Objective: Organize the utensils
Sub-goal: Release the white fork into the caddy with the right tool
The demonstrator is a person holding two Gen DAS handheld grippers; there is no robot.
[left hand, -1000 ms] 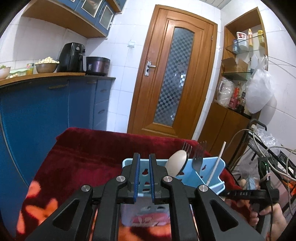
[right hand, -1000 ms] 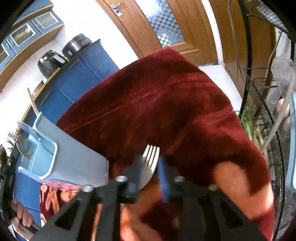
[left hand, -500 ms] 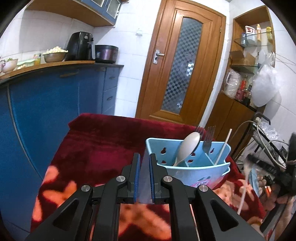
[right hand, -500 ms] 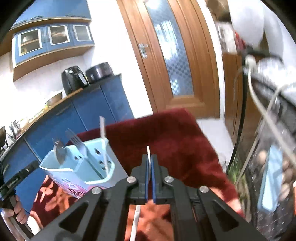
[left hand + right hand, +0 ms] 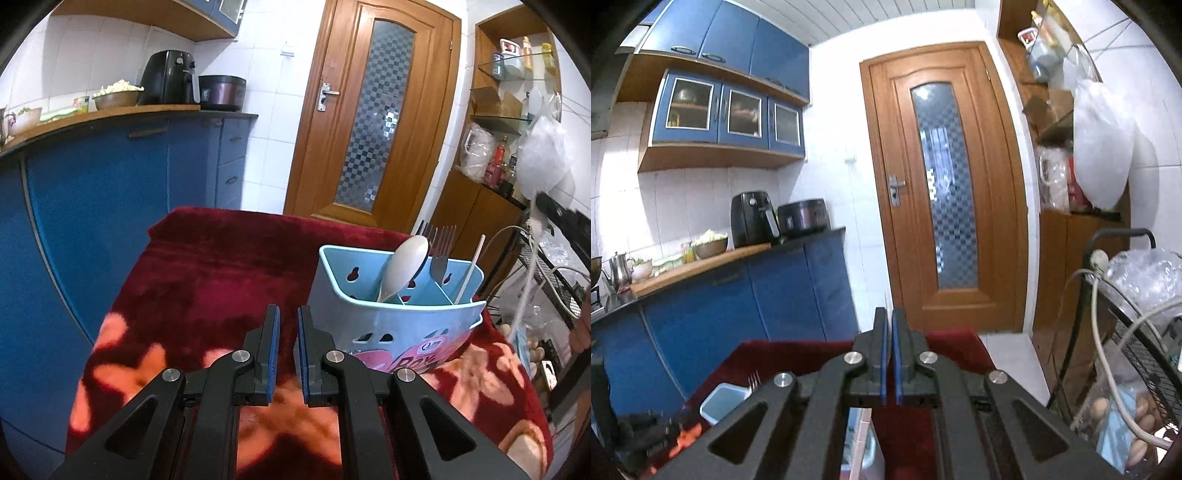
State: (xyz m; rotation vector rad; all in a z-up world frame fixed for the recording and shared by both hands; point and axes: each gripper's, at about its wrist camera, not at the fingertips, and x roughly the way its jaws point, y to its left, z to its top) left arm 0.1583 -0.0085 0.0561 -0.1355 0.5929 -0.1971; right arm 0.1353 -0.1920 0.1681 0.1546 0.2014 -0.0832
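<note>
Your blue caddy (image 5: 399, 317) on the red-covered desk (image 5: 221, 266) already holds a spoon (image 5: 402, 266), forks (image 5: 441, 251) and a stick. Left tongs (image 5: 288, 314) stand slightly parted, empty; right tongs (image 5: 889, 325) pinch a thin utensil, not yet placed.

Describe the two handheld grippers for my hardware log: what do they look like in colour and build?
Both look alike. The left gripper and right gripper have matte black linkage arms with triangular cut-outs, round silver pivot bolts, and two flat black fingers lined with blue pads. No markings or cables show on them, and no sleeves are in view.
</note>
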